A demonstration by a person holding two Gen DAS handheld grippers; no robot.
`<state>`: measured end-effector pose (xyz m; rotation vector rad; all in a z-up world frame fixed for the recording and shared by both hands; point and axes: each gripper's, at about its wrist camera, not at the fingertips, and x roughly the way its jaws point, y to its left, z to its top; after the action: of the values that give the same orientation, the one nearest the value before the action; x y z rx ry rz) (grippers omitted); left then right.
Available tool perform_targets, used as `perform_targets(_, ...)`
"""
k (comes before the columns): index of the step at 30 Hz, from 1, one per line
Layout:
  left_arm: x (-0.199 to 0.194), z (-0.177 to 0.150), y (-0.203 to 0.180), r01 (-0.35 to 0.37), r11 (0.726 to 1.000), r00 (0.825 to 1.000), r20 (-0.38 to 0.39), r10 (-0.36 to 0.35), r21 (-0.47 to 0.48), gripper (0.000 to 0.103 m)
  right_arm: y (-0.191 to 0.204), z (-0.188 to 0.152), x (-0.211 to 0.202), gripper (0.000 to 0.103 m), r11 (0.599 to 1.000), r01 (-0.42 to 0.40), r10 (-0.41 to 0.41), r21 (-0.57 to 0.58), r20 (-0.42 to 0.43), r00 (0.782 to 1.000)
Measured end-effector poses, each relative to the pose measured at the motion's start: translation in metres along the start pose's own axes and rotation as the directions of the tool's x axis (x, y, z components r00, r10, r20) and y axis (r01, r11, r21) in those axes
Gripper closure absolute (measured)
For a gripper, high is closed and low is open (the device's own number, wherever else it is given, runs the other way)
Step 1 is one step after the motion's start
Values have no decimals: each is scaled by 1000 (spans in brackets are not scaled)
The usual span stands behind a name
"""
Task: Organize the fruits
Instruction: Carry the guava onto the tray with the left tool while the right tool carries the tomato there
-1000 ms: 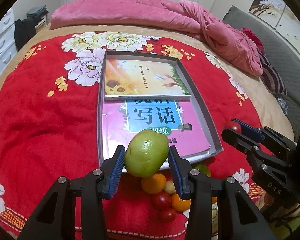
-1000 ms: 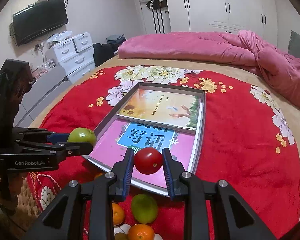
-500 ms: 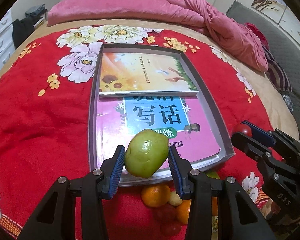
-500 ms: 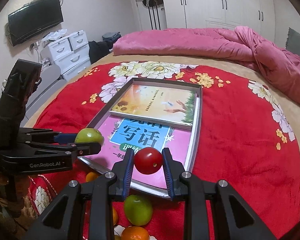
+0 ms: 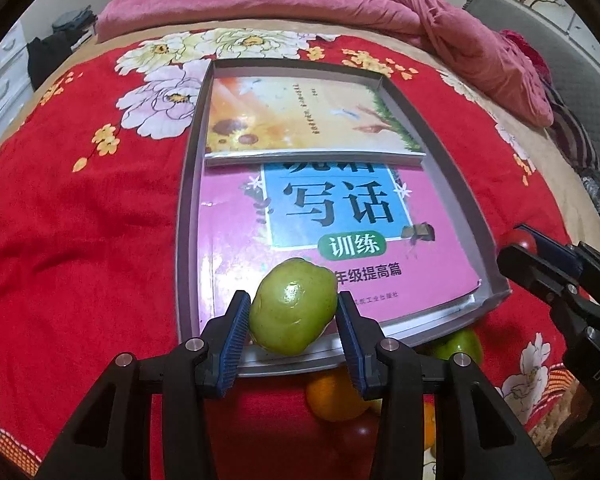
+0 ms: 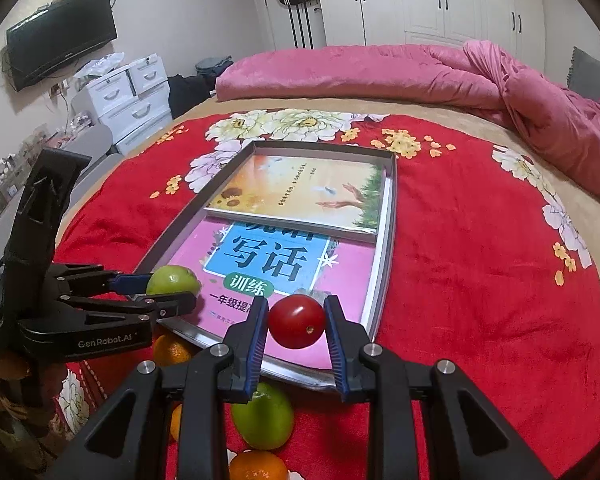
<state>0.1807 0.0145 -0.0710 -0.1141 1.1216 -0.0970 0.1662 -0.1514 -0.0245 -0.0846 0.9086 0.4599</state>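
As both fruits await placing, left tongs [image 5: 293, 322] clamp green fruit [image 5: 294, 306], right tongs [image 6: 297, 333] clamp tomato [image 6: 297, 321]; tray [image 5: 188, 184] at twelve o'clock.

Both wrist views look forward past their own jaws, low and close over the bed [image 5: 80, 240], sharing the tray [image 5: 186, 216] [image 6: 386, 240] just ahead; each catches the other sideways.

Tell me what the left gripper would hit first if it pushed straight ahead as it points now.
Probably the pink book in the tray. The left gripper, shut on the green fruit, aims across it; its height above the tray is unclear.
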Motion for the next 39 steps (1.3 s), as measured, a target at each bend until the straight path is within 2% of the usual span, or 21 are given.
perform_targets(8, 2, 1, 2, -14, 1000, 1000, 9, 14, 5, 58, -1, -1, 11, 74, 1000, 14, -14, -4, -15, 1000)
perform_targets(24, 0, -7, 5, 2, 1000, 999, 35, -2, 0, 58, 5, -9, 26, 74, 999, 37, -37, -18, -43, 998)
perform_targets(39, 0, -9, 7, 16, 1000, 999, 40, -16, 3, 58, 10, -19, 37, 74, 993, 100, -105, -69, -81, 991)
